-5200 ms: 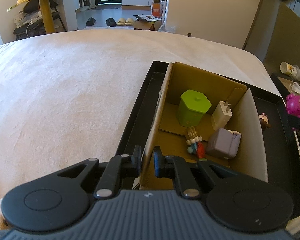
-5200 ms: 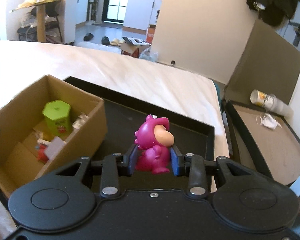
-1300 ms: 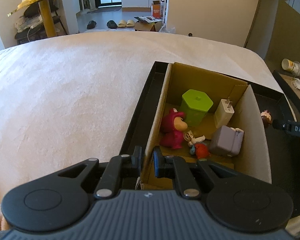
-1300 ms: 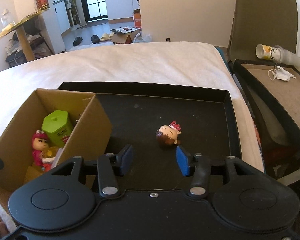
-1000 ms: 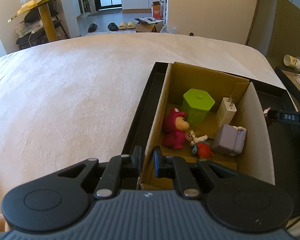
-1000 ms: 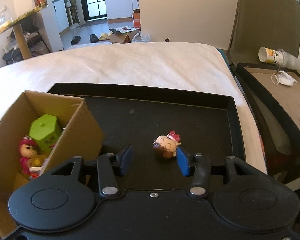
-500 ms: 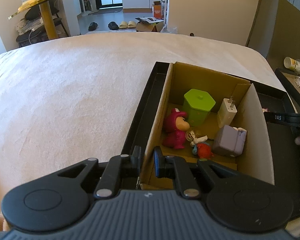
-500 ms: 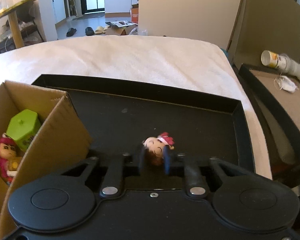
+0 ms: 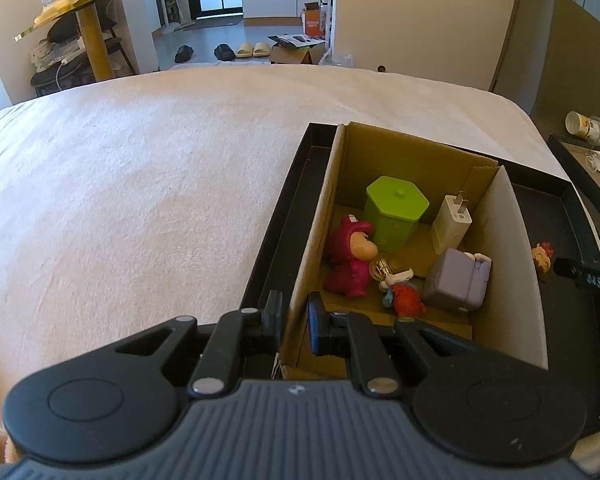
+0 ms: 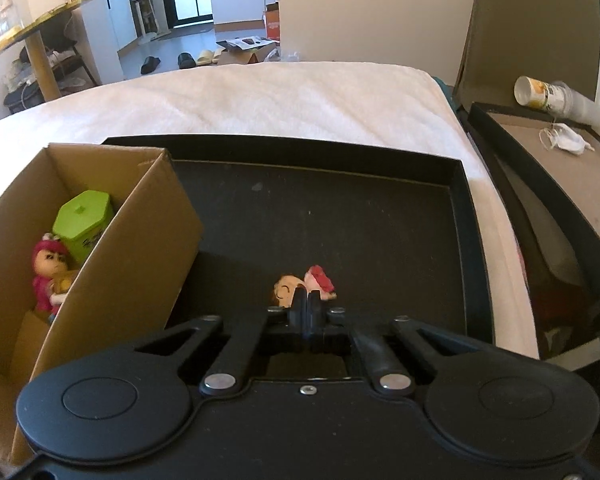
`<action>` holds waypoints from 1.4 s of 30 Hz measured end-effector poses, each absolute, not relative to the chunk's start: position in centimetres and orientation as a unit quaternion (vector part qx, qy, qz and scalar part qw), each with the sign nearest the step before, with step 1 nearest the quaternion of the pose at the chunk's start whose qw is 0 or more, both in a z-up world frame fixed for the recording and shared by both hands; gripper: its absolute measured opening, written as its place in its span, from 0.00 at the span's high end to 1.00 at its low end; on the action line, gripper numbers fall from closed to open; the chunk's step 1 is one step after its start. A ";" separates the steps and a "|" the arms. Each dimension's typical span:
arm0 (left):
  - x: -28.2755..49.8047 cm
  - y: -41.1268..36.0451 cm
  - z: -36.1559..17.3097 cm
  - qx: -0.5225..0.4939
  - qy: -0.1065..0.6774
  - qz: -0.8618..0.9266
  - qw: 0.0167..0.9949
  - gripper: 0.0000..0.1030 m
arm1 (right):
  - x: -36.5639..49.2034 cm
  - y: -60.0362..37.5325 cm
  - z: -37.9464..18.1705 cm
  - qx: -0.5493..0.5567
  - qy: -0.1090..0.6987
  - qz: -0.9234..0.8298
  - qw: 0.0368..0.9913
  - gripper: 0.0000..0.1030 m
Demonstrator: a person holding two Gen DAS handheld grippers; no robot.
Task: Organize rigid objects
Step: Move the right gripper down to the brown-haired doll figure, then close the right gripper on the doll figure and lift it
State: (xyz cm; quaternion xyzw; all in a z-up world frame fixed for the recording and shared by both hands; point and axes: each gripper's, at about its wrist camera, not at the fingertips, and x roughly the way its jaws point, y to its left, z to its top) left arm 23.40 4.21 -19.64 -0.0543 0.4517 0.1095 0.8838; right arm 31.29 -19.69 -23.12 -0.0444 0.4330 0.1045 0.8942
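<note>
Right gripper (image 10: 307, 300): fingers pressed together, no visible gap, tips right at the small doll head figurine (image 10: 303, 285). Can't tell whether it has pinched any part of it; figurine sits on the black tray (image 10: 380, 220) floor just past the tips. In the left wrist view the figurine (image 9: 541, 255) is in the tray just outside the cardboard box's right wall.

Left gripper (image 9: 291, 320): clamped on the near-left wall of the cardboard box (image 9: 512, 280), one finger outside, one inside.

Box stands in the tray's left end. Inside: pink dinosaur toy (image 9: 350, 260), green hexagonal container (image 9: 396, 212), white charger plug (image 9: 451, 224), purple block (image 9: 458, 280), small red figure (image 9: 406, 299). Tray rests on a white blanket (image 9: 140, 200).
</note>
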 end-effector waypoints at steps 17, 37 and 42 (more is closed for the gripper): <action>23.5 4.5 -19.8 -0.065 0.454 0.106 0.883 0.89 | 32.6 -20.4 -23.5 -0.009 0.437 0.090 0.895 0.52; 23.6 4.5 -20.0 -0.067 0.454 0.105 0.882 0.89 | 34.2 -18.4 -25.0 -0.024 0.451 0.090 0.888 0.68; 23.6 4.5 -20.0 -0.067 0.454 0.105 0.882 0.89 | 32.8 -18.3 -23.6 -0.037 0.440 0.099 0.892 0.68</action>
